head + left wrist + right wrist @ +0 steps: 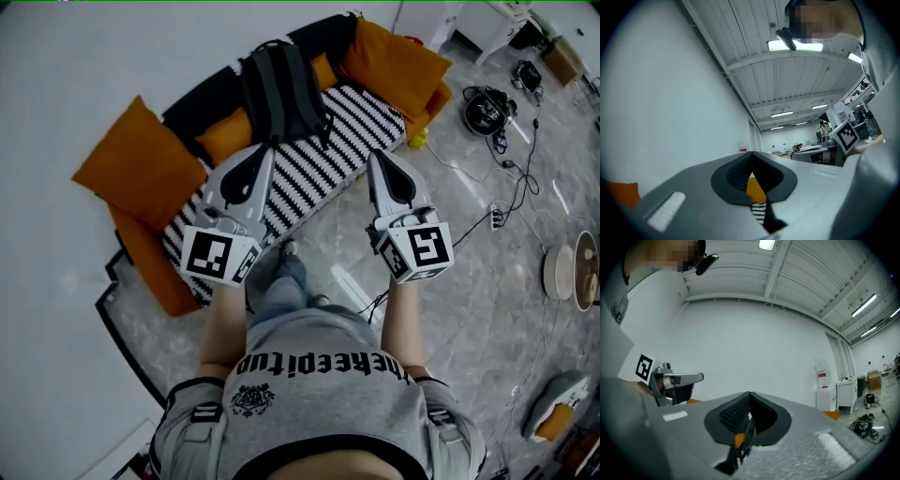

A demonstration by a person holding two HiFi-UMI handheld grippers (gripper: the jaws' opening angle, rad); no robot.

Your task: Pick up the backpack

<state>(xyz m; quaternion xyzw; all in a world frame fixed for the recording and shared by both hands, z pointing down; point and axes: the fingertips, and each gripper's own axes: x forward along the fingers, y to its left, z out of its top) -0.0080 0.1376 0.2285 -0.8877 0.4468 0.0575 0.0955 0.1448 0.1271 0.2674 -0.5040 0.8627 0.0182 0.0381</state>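
Observation:
A dark grey backpack [281, 89] stands upright on the black-and-white striped sofa seat [337, 141], leaning against orange cushions. My left gripper [262, 150] is held just in front of the sofa, its tips a little below the backpack's bottom edge and apart from it. Its jaws are shut with nothing between them, as the left gripper view [751, 154] also shows. My right gripper [378, 155] hovers to the right, near the sofa's front edge. It too is shut and empty in the right gripper view [749, 394]. Both point level toward the sofa.
Orange cushions [141, 164] sit at the sofa's left and right [389, 56] ends. A white wall lies behind. Cables and a power strip [492, 217] run across the marble floor at right, beside a black bundle [486, 108]. My legs [281, 281] stand before the sofa.

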